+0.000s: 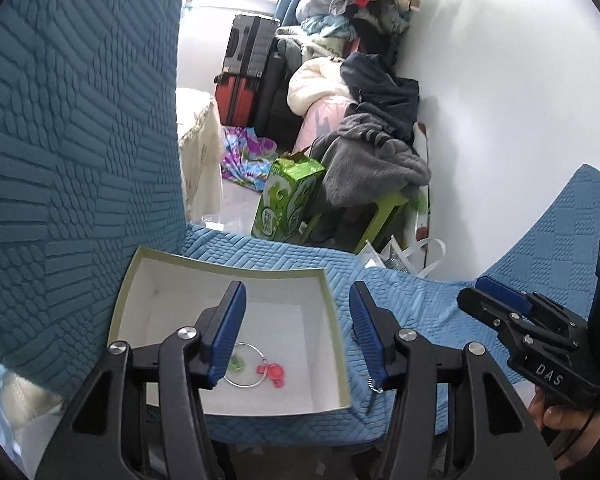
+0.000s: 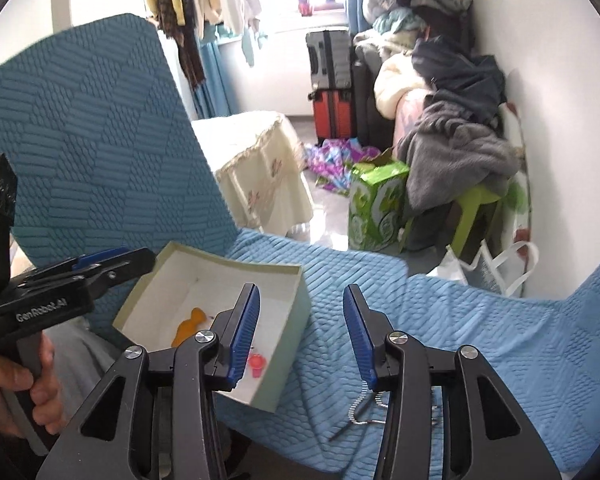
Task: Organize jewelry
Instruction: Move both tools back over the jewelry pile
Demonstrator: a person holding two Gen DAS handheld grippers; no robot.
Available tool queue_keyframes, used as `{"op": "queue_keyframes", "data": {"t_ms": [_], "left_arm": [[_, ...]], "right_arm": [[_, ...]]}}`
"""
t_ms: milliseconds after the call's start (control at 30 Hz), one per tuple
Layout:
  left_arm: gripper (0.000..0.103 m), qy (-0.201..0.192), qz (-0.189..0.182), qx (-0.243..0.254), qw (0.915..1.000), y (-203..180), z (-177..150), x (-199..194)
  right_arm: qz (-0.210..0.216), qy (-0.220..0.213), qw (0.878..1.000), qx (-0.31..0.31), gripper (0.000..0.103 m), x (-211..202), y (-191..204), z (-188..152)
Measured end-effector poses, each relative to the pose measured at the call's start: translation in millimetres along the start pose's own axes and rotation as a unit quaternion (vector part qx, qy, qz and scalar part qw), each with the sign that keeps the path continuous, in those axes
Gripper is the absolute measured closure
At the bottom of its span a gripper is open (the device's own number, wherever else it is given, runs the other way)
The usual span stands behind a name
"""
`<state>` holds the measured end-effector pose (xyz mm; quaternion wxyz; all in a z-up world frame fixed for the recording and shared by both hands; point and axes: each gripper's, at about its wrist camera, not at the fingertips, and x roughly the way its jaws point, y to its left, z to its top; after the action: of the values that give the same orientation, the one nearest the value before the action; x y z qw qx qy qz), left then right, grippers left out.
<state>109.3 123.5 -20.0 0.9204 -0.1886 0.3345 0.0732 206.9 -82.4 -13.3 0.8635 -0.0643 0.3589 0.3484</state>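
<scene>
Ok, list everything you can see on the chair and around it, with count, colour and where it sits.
Box: one, pale green outside, white inside, open, on the blue chair seat.
Wire ring: one, silver, with a green and a red charm, inside the box.
Orange piece: one, inside the box, kind unclear.
Chain: one, silver, on the seat right of the box.
Chair: one, blue textured cover.
Suitcases: grey above red, on the floor behind.
Carton: one, green, on the floor.
Clothes pile: grey, dark, cream, by the wall.
Left gripper: open, over the box.
Right gripper: open, over the seat.
</scene>
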Motion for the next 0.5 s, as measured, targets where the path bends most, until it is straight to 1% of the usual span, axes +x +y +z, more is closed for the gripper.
{"op": "queue_keyframes", "data": {"t_ms": [67,133,233,300,400,500], "left_arm": [[0.049,-0.015,0.008,0.001,0.9999,-8.5,-2.4,-7.1],[0.049,-0.026,0.001,0.003,0.9997,-17.1,-5.9,-11.9],[0.049,-0.033,-0.006,0.014,0.9993,-30.0,-10.2,-13.1],[0.049,-0.033,-0.015,0.023,0.9991,-38.1,-13.8,-8.5],[0.049,-0.022,-0.038,0.034,0.9985,-51.4,-24.9,4.2],[0.049,-0.010,-0.056,0.042,0.9975,-62.5,-41.2,17.3]], "right_arm": [[-0.007,-0.008,1.000,0.001,0.061,-9.7,-7.1,-2.2],[-0.014,-0.011,1.000,0.001,0.061,-14.9,-13.0,-4.5],[-0.012,-0.015,1.000,0.016,0.061,-21.9,-26.6,-11.4],[-0.017,-0.016,0.999,0.022,0.061,-23.8,-33.8,-18.4],[-0.024,-0.016,0.999,0.034,0.061,-24.3,-44.9,-31.7],[-0.044,-0.011,0.998,0.043,0.061,-23.7,-58.4,-46.4]]}}
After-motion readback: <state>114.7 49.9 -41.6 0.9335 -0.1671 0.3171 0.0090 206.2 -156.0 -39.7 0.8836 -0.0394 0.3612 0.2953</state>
